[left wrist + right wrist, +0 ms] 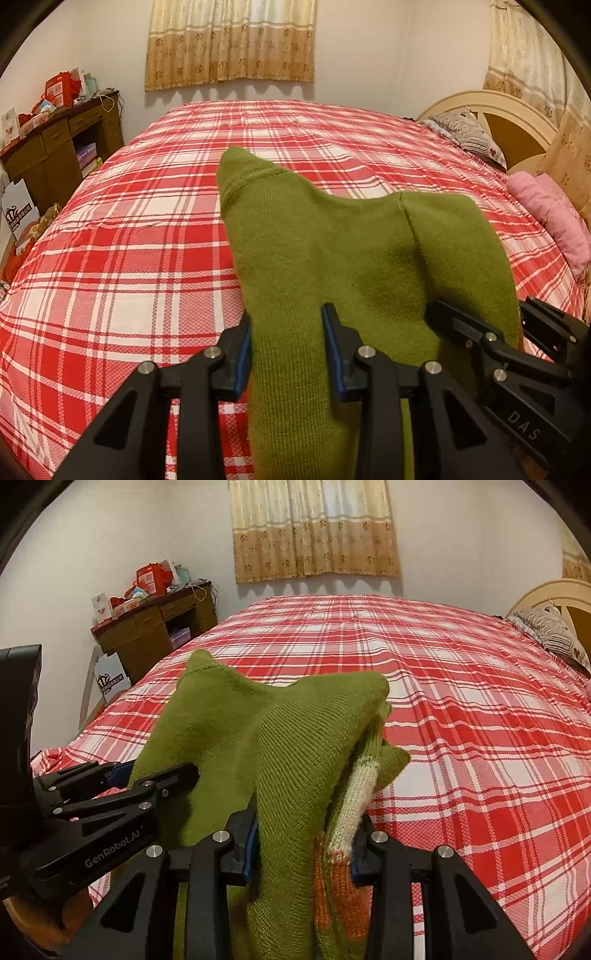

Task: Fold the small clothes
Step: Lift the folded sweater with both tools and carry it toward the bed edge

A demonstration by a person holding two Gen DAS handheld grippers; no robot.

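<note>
A green knit garment [332, 251] hangs bunched above the red plaid bed [129, 258], held up by both grippers side by side. My left gripper [288, 328] is shut on its left part, cloth filling the gap between the blue pads. In the right wrist view the same garment [288, 738] shows a white and orange striped edge, and my right gripper [306, 834] is shut on that bunched part. The right gripper [484, 314] also shows at the right of the left wrist view. The left gripper [155, 770] shows at the left of the right wrist view. The garment's lower part is hidden.
The plaid bedspread [480, 738] stretches ahead. A patterned pillow [469, 136], a pink bundle [546, 210] and a cream headboard [509, 118] are at the right. A cluttered wooden desk [62, 147] stands by the left wall.
</note>
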